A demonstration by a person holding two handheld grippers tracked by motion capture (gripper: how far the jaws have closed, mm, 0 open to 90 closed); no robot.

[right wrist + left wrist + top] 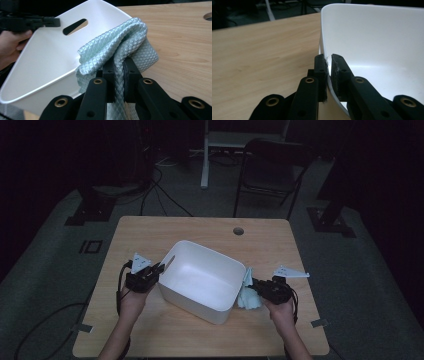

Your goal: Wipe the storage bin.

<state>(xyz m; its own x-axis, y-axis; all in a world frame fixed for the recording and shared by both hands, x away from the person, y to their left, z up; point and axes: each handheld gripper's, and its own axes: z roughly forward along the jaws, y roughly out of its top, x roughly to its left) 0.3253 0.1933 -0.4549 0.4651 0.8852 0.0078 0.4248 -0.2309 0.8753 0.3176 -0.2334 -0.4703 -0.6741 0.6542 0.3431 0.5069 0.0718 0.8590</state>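
Observation:
A white plastic tub [200, 275] stands askew in the middle of the wooden table [150, 232]. My left gripper [159, 268] is at its left rim, near a slot handle. In the left gripper view the jaws [328, 58] pinch the thin tub wall [374, 37], one pad outside and one inside. At the tub's right side my right gripper [254, 284] is shut on a pale green quilted cloth [248, 295]. In the right gripper view the cloth [120, 42] bunches above the gripper [119, 65] and drapes against the tub's rim [50, 55].
A round cable hole [238, 231] sits at the table's far edge. Beyond the table stand a dark folding chair [272, 170] and a white stand leg [204, 165]. Cables run over the grey floor at left. Bare wood lies left of and behind the tub.

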